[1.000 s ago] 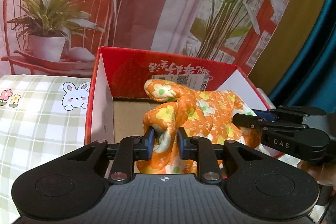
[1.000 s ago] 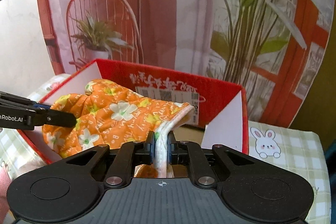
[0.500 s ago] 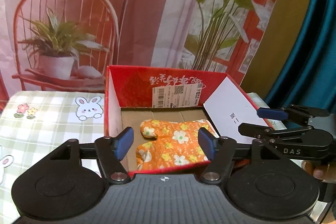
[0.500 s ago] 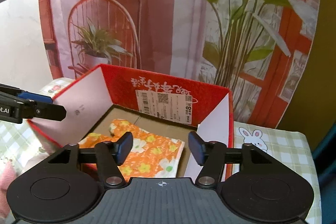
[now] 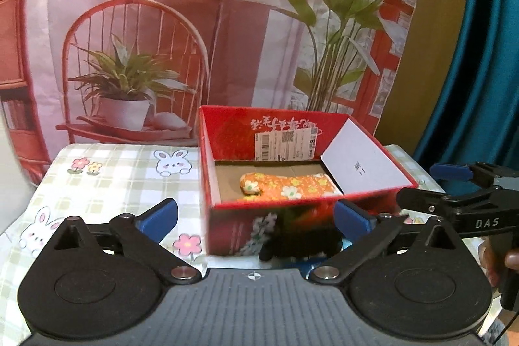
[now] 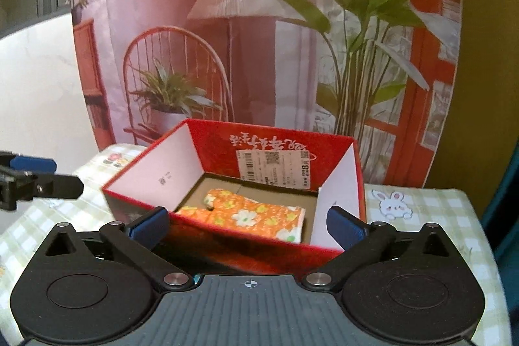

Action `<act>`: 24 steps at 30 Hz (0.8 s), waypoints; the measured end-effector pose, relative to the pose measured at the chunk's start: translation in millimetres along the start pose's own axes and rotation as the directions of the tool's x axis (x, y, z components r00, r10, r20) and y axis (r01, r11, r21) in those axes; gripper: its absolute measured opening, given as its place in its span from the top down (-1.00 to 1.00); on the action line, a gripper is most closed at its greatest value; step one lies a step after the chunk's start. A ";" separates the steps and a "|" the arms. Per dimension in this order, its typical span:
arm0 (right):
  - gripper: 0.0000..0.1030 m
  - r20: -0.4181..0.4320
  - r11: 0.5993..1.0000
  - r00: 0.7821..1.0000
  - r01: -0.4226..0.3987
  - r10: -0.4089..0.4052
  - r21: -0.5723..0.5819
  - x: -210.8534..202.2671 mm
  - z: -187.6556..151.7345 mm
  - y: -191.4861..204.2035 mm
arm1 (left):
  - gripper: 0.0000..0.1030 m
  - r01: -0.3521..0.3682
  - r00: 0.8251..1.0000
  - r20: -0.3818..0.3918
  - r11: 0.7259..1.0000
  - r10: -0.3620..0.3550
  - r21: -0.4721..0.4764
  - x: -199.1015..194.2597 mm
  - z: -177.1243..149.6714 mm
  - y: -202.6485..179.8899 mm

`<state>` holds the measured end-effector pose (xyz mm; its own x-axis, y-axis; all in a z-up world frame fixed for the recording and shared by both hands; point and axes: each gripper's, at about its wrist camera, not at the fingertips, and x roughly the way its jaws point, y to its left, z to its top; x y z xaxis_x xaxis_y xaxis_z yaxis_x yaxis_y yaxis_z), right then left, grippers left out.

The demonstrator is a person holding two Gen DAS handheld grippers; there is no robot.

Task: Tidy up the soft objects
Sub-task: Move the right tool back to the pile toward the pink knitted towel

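An orange oven mitt with a flower print [image 5: 288, 187] [image 6: 249, 214] lies flat on the bottom of an open red cardboard box [image 5: 275, 125] [image 6: 292, 145]. My left gripper [image 5: 254, 218] hovers in front of the box's near wall, its jaws opening wide with nothing between them. My right gripper [image 6: 248, 226] also hangs before the box, jaws opening wide and empty. In the left wrist view the right gripper [image 5: 454, 187] shows at the right edge. The left gripper's fingertips [image 6: 48, 184] reach in from the left of the right wrist view.
The box stands on a table under a green checked cloth with rabbit and flower prints [image 5: 113, 177] [image 6: 421, 209]. A printed backdrop of a chair, lamp and plants [image 5: 227, 38] hangs right behind the table. A teal curtain [image 5: 486, 70] hangs at the right.
Both grippers let go of the orange mitt, which dropped flat into the box. Their jaws spread wide, and both pulled back and up from the box.
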<state>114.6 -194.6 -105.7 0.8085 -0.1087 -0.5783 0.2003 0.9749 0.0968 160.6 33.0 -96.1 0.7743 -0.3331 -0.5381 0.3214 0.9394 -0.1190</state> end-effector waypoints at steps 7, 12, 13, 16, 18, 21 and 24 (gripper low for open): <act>-0.99 0.003 1.000 1.000 -0.029 0.029 0.010 -37.3 -33.1 18.1 | -1.00 -0.014 1.000 -0.003 0.999 0.014 -0.044 -27.2 -28.4 9.4; -0.99 -0.010 0.996 0.997 -0.074 0.075 0.053 -59.3 -61.6 24.1 | -1.00 -0.033 0.999 -0.015 0.998 0.032 -0.045 -45.8 -53.3 11.4; -0.99 -0.016 0.995 0.996 -0.081 0.082 0.062 -63.2 -67.2 24.5 | -1.00 -0.032 0.999 -0.016 0.999 0.031 -0.043 -49.3 -58.4 11.3; -0.99 -0.048 0.994 0.995 -0.082 0.086 0.070 -72.2 -84.3 26.2 | -1.00 -0.036 0.999 -0.021 0.999 0.035 -0.033 -56.8 -72.3 9.9; -0.99 -0.078 0.995 0.994 -0.073 0.078 0.063 -74.3 -95.2 27.1 | -1.00 -0.033 0.999 -0.028 0.999 0.032 -0.033 -58.9 -80.4 9.0; -0.99 -0.132 0.997 0.989 -0.067 0.072 0.046 -74.1 -111.2 30.2 | -1.00 -0.020 0.999 -0.049 0.999 0.018 -0.032 -58.7 -93.8 7.5; -0.99 -0.183 0.997 0.981 -0.068 0.071 0.024 -71.8 -124.1 36.7 | -1.00 -0.007 0.997 -0.077 0.999 0.004 -0.035 -54.5 -104.4 5.9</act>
<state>-4.8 -126.9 -161.1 0.7061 -0.0018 -0.7081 0.1579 0.9752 0.1549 63.4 65.2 -154.5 0.7313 -0.3222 -0.6011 0.2971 0.9439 -0.1444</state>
